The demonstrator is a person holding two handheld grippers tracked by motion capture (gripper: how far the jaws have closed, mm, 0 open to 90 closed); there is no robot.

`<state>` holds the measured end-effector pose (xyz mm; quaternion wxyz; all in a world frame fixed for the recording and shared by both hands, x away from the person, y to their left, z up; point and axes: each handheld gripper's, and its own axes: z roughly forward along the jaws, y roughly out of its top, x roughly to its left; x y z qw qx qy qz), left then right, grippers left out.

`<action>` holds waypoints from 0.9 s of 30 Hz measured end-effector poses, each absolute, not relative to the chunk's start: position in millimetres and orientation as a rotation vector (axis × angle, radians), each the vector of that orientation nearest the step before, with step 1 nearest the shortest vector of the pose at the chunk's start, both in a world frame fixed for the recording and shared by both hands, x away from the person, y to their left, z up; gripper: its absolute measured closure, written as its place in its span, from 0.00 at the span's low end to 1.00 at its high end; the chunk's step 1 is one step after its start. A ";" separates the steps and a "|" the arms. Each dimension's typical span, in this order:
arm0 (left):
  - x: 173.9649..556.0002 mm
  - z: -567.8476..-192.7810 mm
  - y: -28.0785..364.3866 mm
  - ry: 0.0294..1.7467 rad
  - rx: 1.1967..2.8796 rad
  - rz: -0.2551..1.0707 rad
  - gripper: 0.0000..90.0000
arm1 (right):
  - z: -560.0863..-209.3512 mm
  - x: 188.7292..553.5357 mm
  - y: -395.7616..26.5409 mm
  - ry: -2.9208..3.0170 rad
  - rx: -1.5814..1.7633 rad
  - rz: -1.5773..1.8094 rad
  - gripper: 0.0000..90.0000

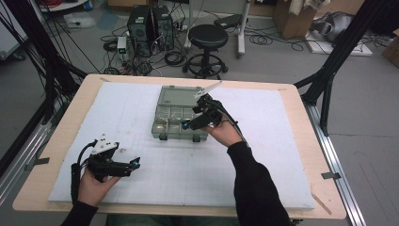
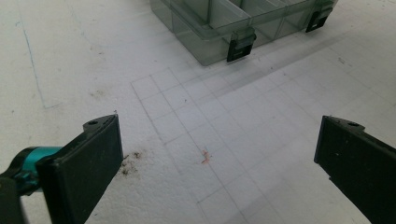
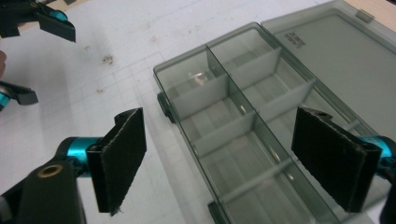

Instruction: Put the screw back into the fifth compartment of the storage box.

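Smoky clear compartment box (image 1: 180, 113) lies open, lid (image 1: 182, 94) flat, on white gridded foam board (image 1: 141, 174); right gripper (image 1: 187, 124) and left gripper (image 1: 136, 162) gape empty.

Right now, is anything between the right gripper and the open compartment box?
Nothing visible. The right gripper, its jaws open and empty, hangs directly over the clear compartment box, whose lid lies folded back; the compartments below look empty.

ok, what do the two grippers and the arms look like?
Both grippers, left and right, are black, with teal fittings at the jaw bases and flat black pads, fuzzy on the right one. A pale three-cornered plate tops each, and a black cable trails back. The person wears black sleeves.
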<state>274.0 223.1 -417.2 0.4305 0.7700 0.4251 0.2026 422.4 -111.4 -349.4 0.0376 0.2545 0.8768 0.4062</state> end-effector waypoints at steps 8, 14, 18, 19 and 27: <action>274.0 -417.1 222.7 1.061 1.921 0.514 0.02 | -350.8 413.4 -131.6 2.655 0.814 1.232 0.14; 274.0 -417.2 222.8 1.060 1.921 0.513 0.02 | -351.2 405.8 -145.1 2.643 0.817 1.246 0.11; 273.9 -417.0 222.6 1.060 1.918 0.512 0.02 | -353.7 400.4 -152.7 2.649 0.825 1.235 0.08; 273.8 -417.1 222.7 1.058 1.917 0.513 0.02 | -354.8 399.1 -154.4 2.642 0.831 1.227 0.01; 273.9 -417.0 223.0 1.057 1.919 0.511 0.02 | -362.9 386.4 -174.6 2.618 0.870 1.220 0.00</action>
